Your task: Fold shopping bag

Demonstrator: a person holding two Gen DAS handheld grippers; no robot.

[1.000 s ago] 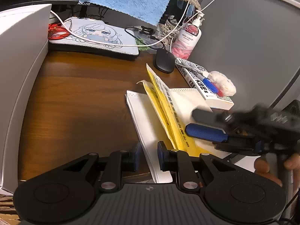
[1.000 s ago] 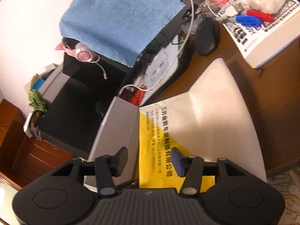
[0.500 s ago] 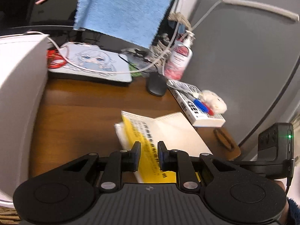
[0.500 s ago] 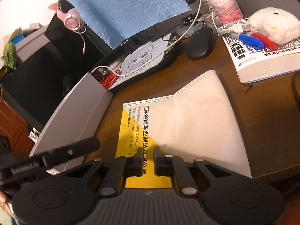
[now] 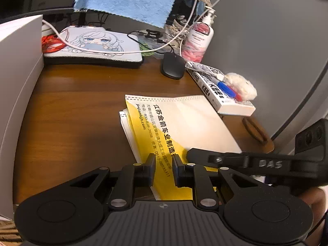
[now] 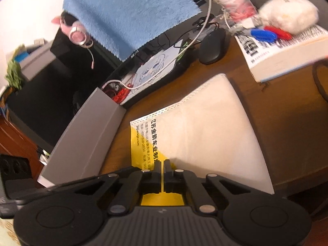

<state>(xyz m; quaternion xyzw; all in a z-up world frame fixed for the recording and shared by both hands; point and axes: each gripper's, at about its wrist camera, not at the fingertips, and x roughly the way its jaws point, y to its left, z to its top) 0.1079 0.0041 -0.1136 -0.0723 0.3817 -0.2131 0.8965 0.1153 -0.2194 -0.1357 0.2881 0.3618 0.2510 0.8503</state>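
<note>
We are holding the folded shopping bag (image 5: 184, 121) flat on the wooden worktop (image 5: 78, 110), left claw (image 5: 163, 161) hovering slightly parted above its yellow edge, right claw (image 6: 163, 165) pinching that edge closed.

The shopping bag (image 5: 184, 123) lies folded flat on the surface (image 5: 78, 112), directly ahead of the left hand-held gripper (image 5: 163, 166). Beyond it sits a mouse (image 5: 172, 65), with a book (image 5: 221, 90) ahead to the right. A box (image 5: 18, 78) stands to the left, and a mouse pad (image 5: 98, 45) lies behind.
</note>
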